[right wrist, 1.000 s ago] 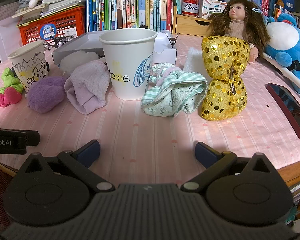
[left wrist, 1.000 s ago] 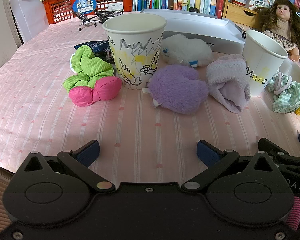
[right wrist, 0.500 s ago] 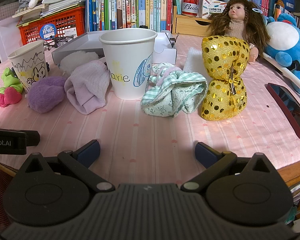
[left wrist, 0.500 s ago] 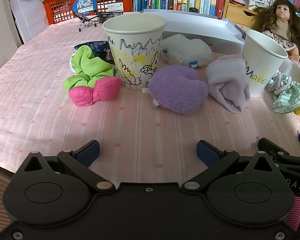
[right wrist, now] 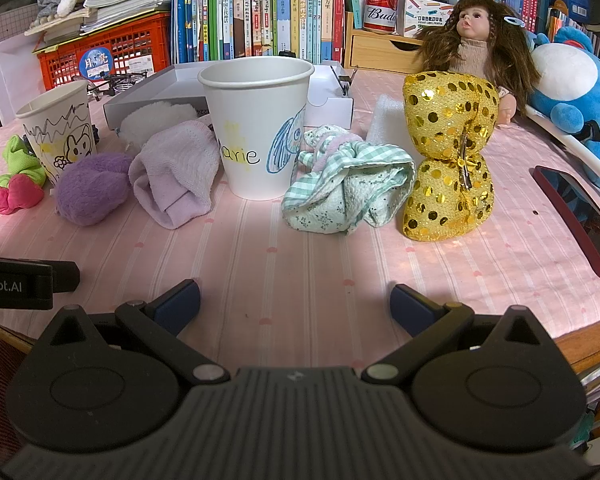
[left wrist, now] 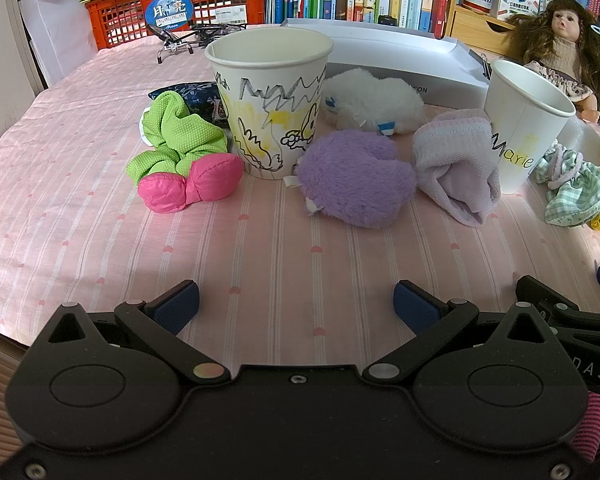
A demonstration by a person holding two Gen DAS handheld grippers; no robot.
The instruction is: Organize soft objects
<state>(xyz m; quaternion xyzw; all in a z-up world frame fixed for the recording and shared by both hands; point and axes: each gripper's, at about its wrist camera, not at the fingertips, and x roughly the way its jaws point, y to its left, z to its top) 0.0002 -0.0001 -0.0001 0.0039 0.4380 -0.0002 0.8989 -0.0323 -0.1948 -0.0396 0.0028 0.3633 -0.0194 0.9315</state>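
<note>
This is a home, most likely a child's room or study corner. The worktop (right wrist: 300, 272) wears a pink striped cloth dotted with small hearts. Behind it runs a row of children's books (right wrist: 260, 12), with an orange crate (left wrist: 180, 8) of papers to one side. A long-haired doll (right wrist: 476, 36) and a blue plush toy (right wrist: 572, 80) sit at the back. Two paper cups carry crayon drawings, one cup (right wrist: 256, 128) lettered "Marie", the other cup (left wrist: 270, 100) showing a cartoon animal.

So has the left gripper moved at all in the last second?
No. In its wrist view the left gripper frames the doodled cup exactly as before, jaws open over the bare cloth.
</note>
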